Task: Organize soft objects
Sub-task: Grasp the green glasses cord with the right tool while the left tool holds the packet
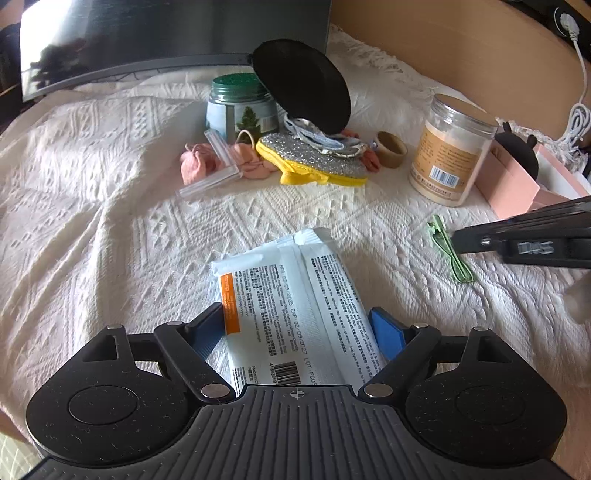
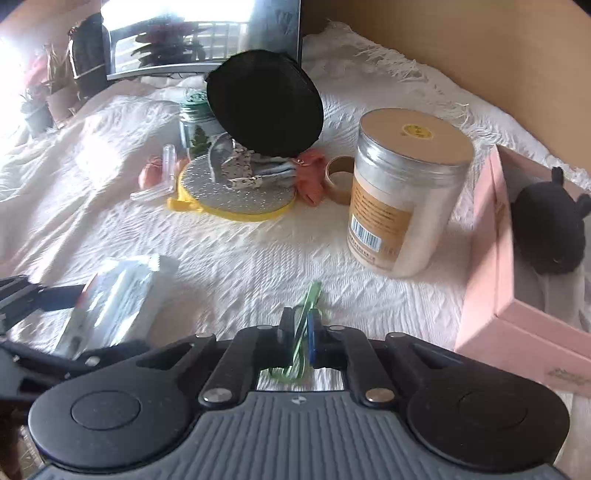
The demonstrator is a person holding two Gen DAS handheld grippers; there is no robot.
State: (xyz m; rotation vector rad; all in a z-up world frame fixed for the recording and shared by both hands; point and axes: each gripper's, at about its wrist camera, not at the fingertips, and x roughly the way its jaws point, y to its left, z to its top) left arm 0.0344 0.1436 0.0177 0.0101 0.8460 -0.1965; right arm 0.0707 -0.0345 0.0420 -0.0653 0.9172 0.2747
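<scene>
My left gripper (image 1: 297, 325) is shut on a white wet-wipes pack (image 1: 291, 295), one blue pad on each side of it, over the white bedspread. The pack also shows in the right wrist view (image 2: 114, 299). My right gripper (image 2: 297, 332) is shut on a thin green strip (image 2: 304, 321), which also shows in the left wrist view (image 1: 448, 245) next to the right gripper's fingers (image 1: 480, 242). A pile of soft things sits further back: pink cloth (image 1: 207, 162), a yellow and silver pad (image 1: 314, 162), patterned fabric (image 1: 325, 138) and a black round cushion (image 1: 301, 85).
A green-lidded jar (image 1: 240, 107), a clear plastic piece (image 1: 218, 173), a tape roll (image 1: 391, 147) and a tall powder jar (image 2: 402, 192) stand on the bedspread (image 1: 92, 221). A pink box (image 2: 495, 258) with a black plush toy (image 2: 550, 229) is at the right. A monitor (image 1: 147, 33) stands behind.
</scene>
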